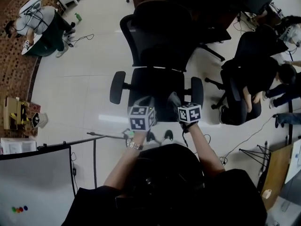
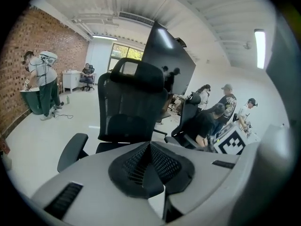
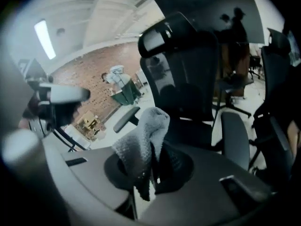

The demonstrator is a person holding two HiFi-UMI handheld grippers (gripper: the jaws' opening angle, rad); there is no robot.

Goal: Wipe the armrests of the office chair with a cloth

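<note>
Right gripper view: the right gripper (image 3: 154, 166) pinches a crumpled, nubby grey cloth (image 3: 141, 142); the left gripper (image 2: 149, 166) is closed on nothing.

Cloth (image 3: 139, 140): grey, nubby terry-like weave, rough, matt. Office chair (image 1: 159, 46): black mesh backrest. Armrests (image 1: 117, 86): matt black, smooth, look like plastic. Left gripper (image 2: 150, 147) and right gripper (image 3: 153, 150): matt grey plastic shells, black ribbed pads (image 2: 167, 166). Floor (image 1: 75, 93), left of the head view: pale, smooth, glossy. Wall (image 2: 26, 55), left of the left gripper view: rough red brick.
</note>
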